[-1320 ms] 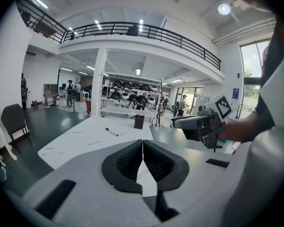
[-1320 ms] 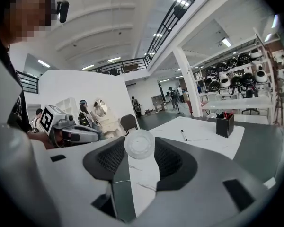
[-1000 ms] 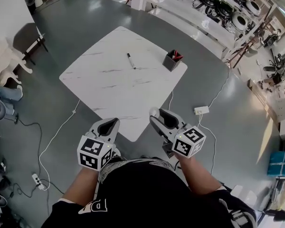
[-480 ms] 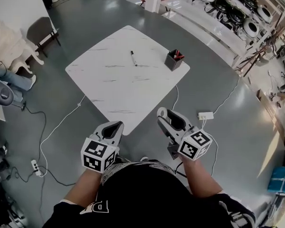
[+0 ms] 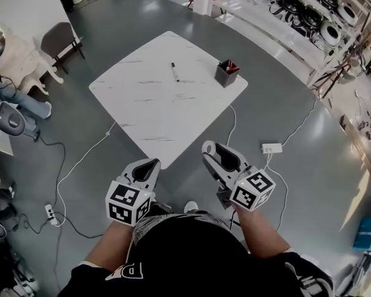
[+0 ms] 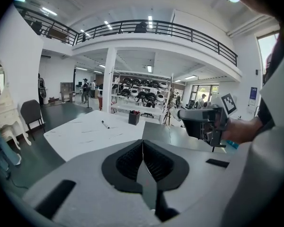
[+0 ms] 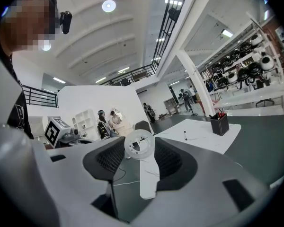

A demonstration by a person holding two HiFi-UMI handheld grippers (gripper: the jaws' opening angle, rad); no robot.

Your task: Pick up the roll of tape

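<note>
While the person stands back from the worktop [image 5: 167,104], the right hand-held gripper [image 5: 211,152] clamps what looks like the white roll of tape [image 7: 139,144] (a strip dangling below); the left hand-held gripper [image 6: 143,145] is clenched, empty.

A marker [image 5: 174,72] lies on the table [image 5: 148,113], left of the holder [image 5: 226,75] (at the corner).

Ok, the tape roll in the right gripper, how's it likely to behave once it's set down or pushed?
The tape roll is a slim hollow ring, so probably light and easy to nudge. Round, it could roll away if left on edge. The right gripper pinches it across its rim, so a hard squeeze might bend it.
</note>
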